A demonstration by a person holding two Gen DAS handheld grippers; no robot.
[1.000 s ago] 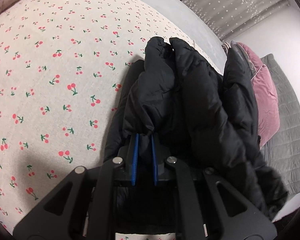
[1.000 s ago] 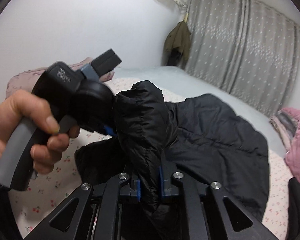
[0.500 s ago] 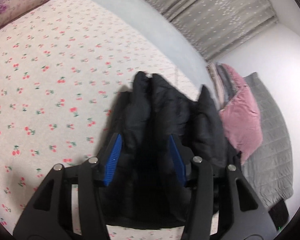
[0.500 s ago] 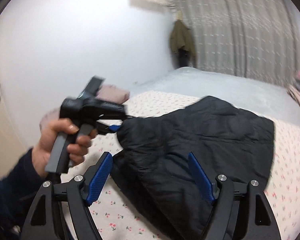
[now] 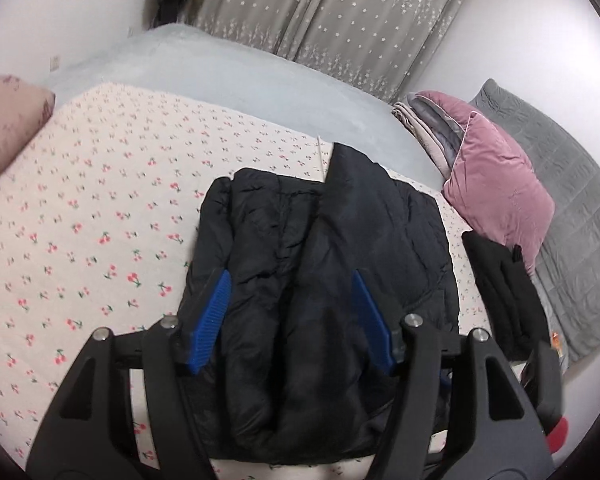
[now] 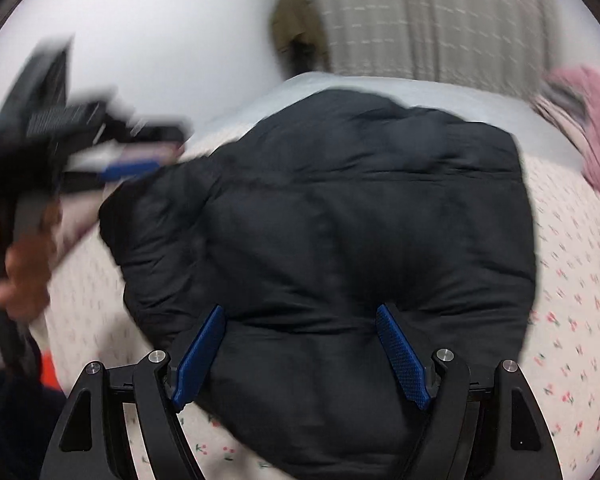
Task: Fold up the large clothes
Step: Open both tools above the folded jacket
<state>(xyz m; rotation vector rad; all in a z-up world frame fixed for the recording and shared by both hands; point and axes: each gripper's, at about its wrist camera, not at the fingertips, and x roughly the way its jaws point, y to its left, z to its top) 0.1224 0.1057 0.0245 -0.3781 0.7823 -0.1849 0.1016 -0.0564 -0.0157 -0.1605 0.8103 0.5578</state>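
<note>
A black puffer jacket (image 5: 320, 272) lies folded into a compact bundle on the cherry-print sheet (image 5: 80, 220). My left gripper (image 5: 290, 280) is open, its blue pads spread above the jacket's near end, holding nothing. In the right wrist view the jacket (image 6: 340, 220) fills the middle, and my right gripper (image 6: 300, 316) is open over its near edge, empty. The left gripper (image 6: 128, 168) shows blurred at the jacket's left side, held by a hand (image 6: 24, 272).
A pink cushion (image 5: 500, 192) and folded blankets lean at the right beside a grey quilt (image 5: 572, 216). A black garment (image 5: 504, 292) lies right of the jacket. A floral pillow (image 5: 4, 128) sits far left. Curtains (image 5: 340, 12) hang behind.
Both grippers were shut on the jacket a second ago. Both opened and let it drop onto the sheet, then drew back. The jacket now lies flatter.
</note>
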